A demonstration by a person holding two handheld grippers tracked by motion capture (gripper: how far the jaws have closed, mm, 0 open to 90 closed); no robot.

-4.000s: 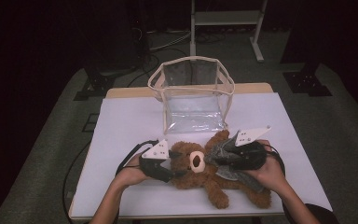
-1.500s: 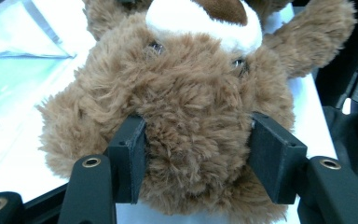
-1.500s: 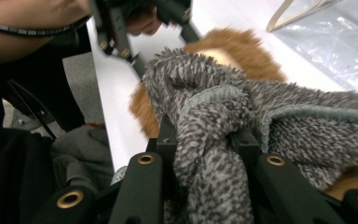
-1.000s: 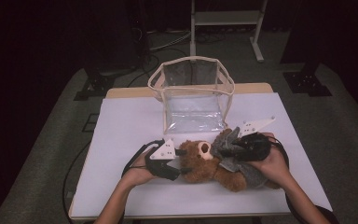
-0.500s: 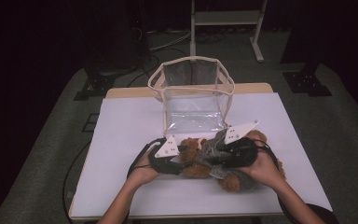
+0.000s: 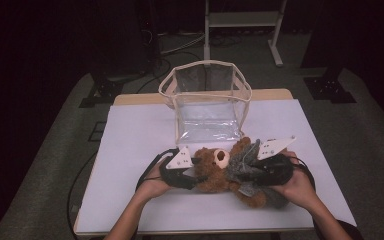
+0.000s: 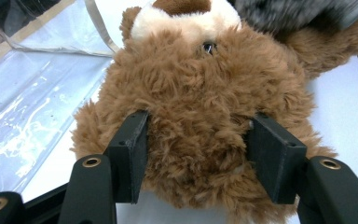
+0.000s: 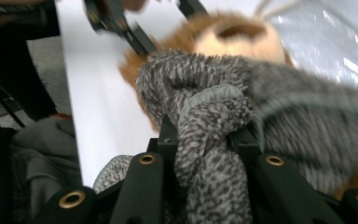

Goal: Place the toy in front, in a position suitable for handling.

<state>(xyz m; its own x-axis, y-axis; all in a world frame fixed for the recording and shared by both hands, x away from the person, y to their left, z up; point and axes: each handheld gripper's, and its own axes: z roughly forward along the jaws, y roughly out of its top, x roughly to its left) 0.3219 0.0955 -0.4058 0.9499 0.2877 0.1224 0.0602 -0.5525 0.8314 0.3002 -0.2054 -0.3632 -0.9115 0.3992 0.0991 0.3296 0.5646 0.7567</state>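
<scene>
A brown teddy bear (image 6: 211,174) lies on the white table (image 6: 140,130), snout up, just in front of a clear plastic bag. My left gripper (image 6: 195,175) comes in from the left and is shut on the bear's furry head; in the left gripper view both black pads press into the bear (image 7: 200,93) either side of my left gripper (image 7: 198,158). A grey knitted garment (image 6: 241,165) covers the bear's body. My right gripper (image 6: 252,172) is shut on a bunched fold of the grey knit (image 8: 214,121), which fills the gap of my right gripper (image 8: 205,135).
An open clear bag with a beige rim (image 6: 207,102) stands upright behind the bear at mid table. The table's front edge lies just below the hands. A dark floor with cables and a metal stand (image 6: 240,20) lies beyond. The left gripper (image 8: 116,23) appears far off in the right gripper view.
The right hand has shifted a little to the right with the grey knit, and the bear's snout shows face up again. The left hand has stayed where it was.
</scene>
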